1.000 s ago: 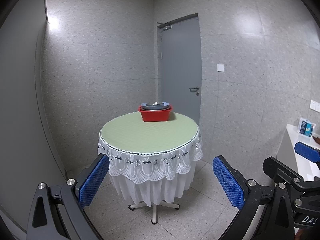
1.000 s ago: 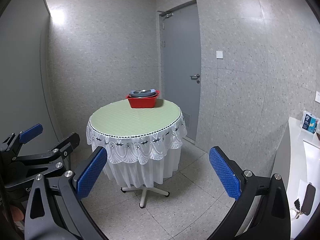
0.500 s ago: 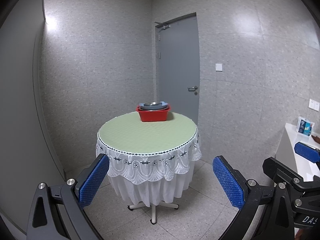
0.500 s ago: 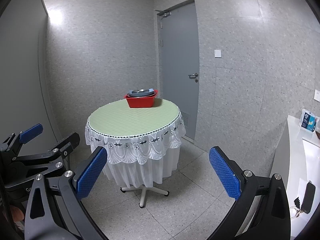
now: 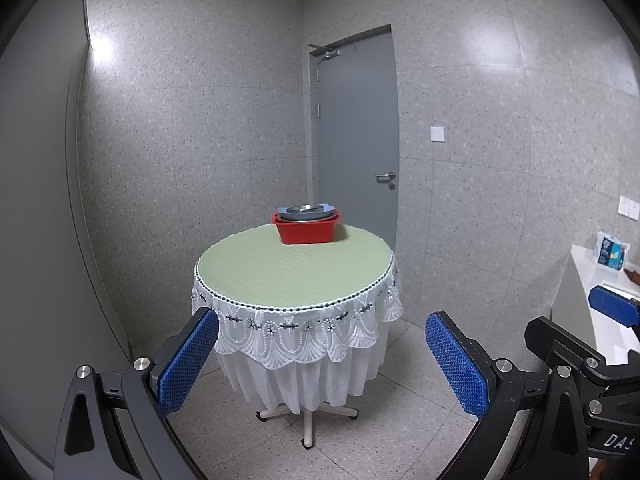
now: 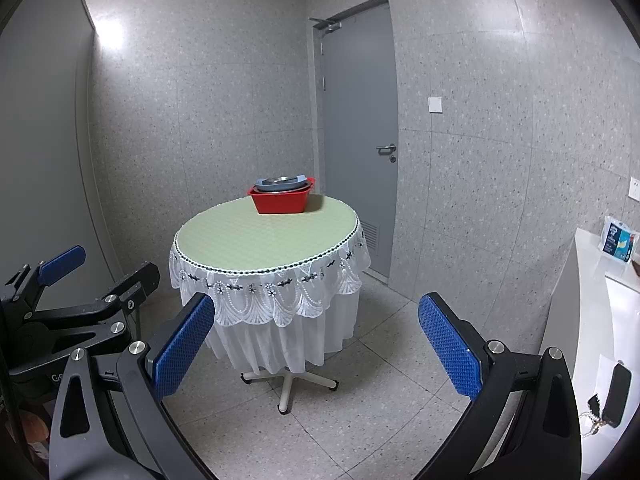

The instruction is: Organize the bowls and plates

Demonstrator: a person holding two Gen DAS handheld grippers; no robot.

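**Dishes stacked in the red tub**

A red tub (image 5: 307, 231) at the far edge of the round worktop (image 5: 294, 276) holds stacked grey dishes (image 5: 307, 211). My left fingers (image 5: 322, 354) and right fingers (image 6: 316, 344) are spread wide, empty, well short of it. The worktop looks slightly nearer than before.

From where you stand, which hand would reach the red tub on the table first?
Neither clearly. The left gripper and right gripper are both open, empty, side by side and well short of the table. The red tub sits at its far edge, near center in both views. Perhaps the left, slightly.
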